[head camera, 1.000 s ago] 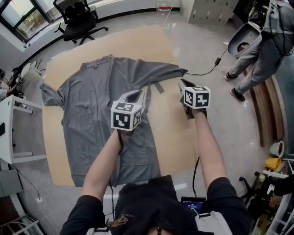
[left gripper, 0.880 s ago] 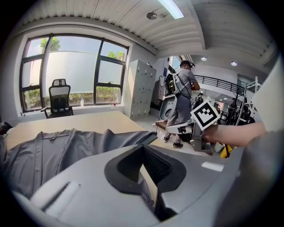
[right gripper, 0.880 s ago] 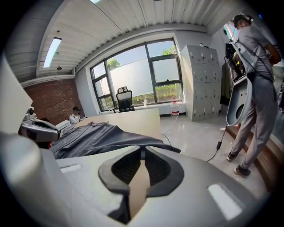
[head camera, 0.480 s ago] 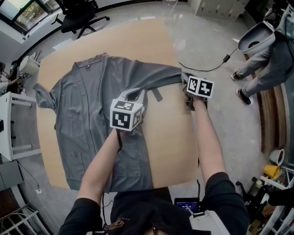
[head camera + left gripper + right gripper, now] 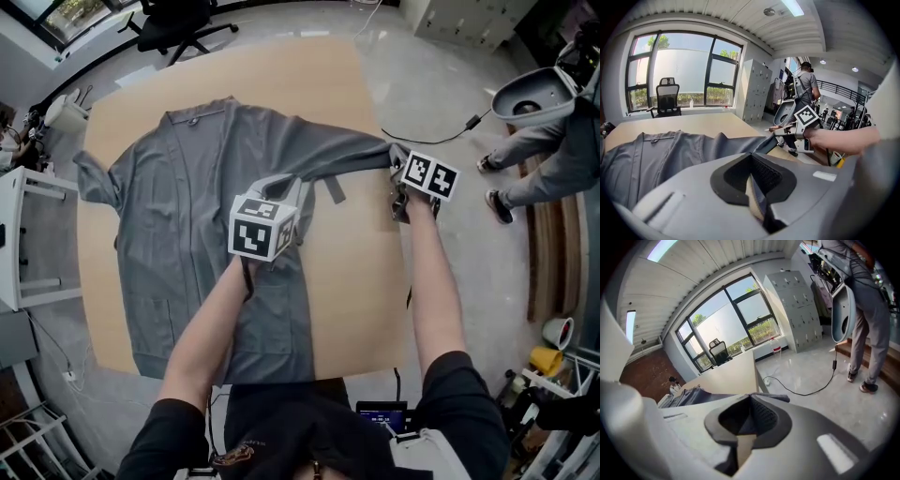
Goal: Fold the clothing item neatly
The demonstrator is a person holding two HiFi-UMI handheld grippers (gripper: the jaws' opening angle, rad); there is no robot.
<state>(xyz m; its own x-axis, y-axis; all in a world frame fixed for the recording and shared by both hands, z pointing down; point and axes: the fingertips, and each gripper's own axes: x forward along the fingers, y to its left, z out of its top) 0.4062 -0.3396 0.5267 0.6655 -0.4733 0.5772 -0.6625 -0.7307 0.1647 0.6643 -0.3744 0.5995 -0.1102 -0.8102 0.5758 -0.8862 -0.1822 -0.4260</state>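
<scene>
- We've got the grey garment (image 5: 187, 225) spread face-up across the table (image 5: 352, 281), collar at the far side, hem at our edge, and it lies almost wholly flat
- Left gripper (image 5: 751, 161) is clamped tight, pinching a raised ridge of cloth near the garment's middle, where the sleeve on our right meets the body
- Right gripper (image 5: 750, 403) has just been closing its jaws, and now they're pinched onto the end of that sleeve (image 5: 347, 150), which runs out straight to the table's right edge
- The other sleeve (image 5: 94, 178) lies loose and spread at the left edge
- By our reckoning, 0 folds are finished: this looks like the set-up for fold 1, bringing the right sleeve in over the body
- To come, as we judge it: both sleeves in, the sides over, then the hem up toward the collar, with smoothing along the way
</scene>
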